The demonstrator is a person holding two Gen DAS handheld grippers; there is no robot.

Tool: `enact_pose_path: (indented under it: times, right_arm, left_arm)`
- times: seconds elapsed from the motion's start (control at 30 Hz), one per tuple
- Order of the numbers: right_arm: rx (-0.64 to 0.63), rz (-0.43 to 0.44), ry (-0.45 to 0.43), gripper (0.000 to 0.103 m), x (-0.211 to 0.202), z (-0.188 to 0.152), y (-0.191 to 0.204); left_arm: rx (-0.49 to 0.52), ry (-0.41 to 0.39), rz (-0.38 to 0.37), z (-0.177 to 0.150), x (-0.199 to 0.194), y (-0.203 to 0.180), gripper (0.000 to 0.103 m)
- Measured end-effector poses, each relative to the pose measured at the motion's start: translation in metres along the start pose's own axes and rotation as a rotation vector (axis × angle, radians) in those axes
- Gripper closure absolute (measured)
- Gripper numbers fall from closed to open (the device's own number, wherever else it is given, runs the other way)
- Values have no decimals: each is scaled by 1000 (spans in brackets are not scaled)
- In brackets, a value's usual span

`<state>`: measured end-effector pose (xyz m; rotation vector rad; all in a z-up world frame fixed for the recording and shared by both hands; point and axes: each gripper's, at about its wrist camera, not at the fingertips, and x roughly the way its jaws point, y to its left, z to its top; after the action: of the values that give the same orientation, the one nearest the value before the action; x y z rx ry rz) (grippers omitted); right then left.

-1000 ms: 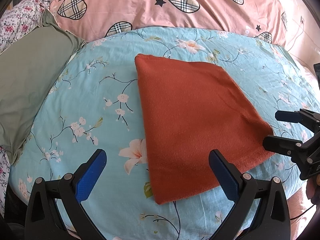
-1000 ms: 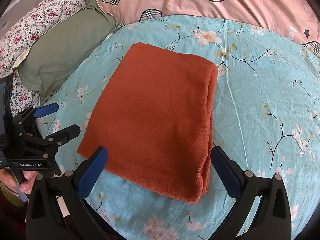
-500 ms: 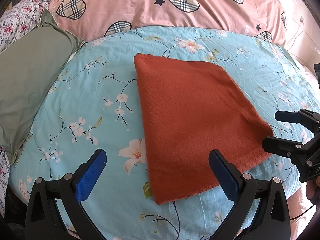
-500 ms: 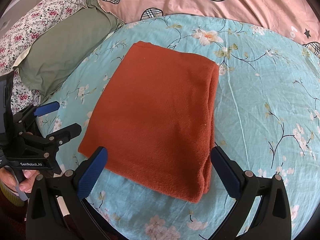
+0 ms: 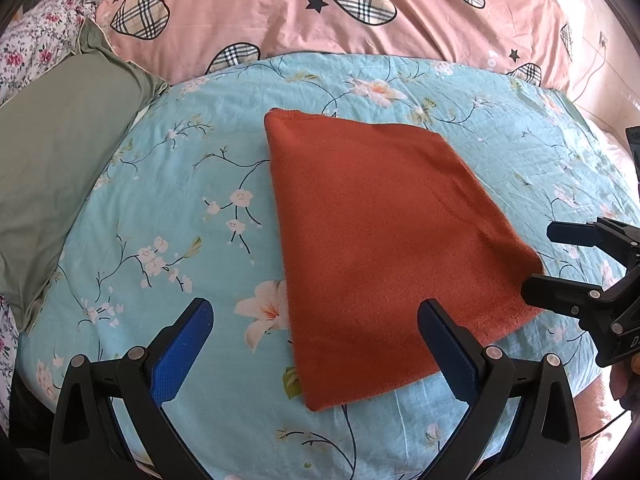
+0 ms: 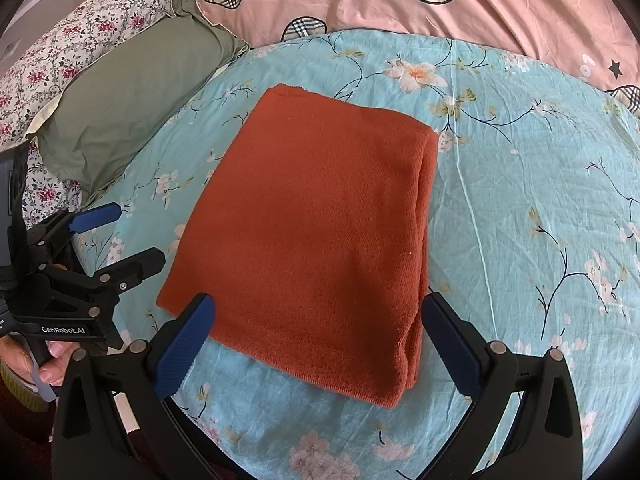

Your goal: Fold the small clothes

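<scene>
The bed (image 5: pixel 168 216), under a teal flowered sheet, gave a wide soft floor for the work. A pink quilt (image 5: pixel 360 8) lay across its far side and a green pillow (image 6: pixel 132 92) along the left. The room to the right of the cloth was bare sheet, and the near strip was bare too.

The cloth (image 6: pixel 320 224), a rust-red knit, lay flat in the middle of the sheet, already folded into a rectangle. Layered edges showed down its right side in the right wrist view; the left side read as a single clean line, though whether that was a fold could not be told. It looked light, limp and a little fuzzy, so it would likely sag and drag on the sheet rather than slide, and the layers might slip apart if only the top one were pinched. The near corners seemed the best hold, each taken through all layers, then carried toward the far edge for another fold.

The left gripper (image 5: pixel 316 340) hung over the near left corner, jaws spread wide and holding nothing. The right gripper (image 6: pixel 320 340) sat above the near edge, likewise spread and empty, its fingers straddling the cloth's width. Each showed at the margin of the other's view, just beside a near corner.
</scene>
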<state>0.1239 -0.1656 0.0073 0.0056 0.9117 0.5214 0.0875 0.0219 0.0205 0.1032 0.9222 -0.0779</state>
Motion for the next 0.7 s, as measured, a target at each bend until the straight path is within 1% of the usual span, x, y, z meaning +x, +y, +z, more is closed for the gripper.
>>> enact_pose_path:
  times: [0.7]
  right_arm:
    - [2,-4,-8,1,-1,3,-5]
  left_arm:
    - [-10,4,-8,3,4,4,1]
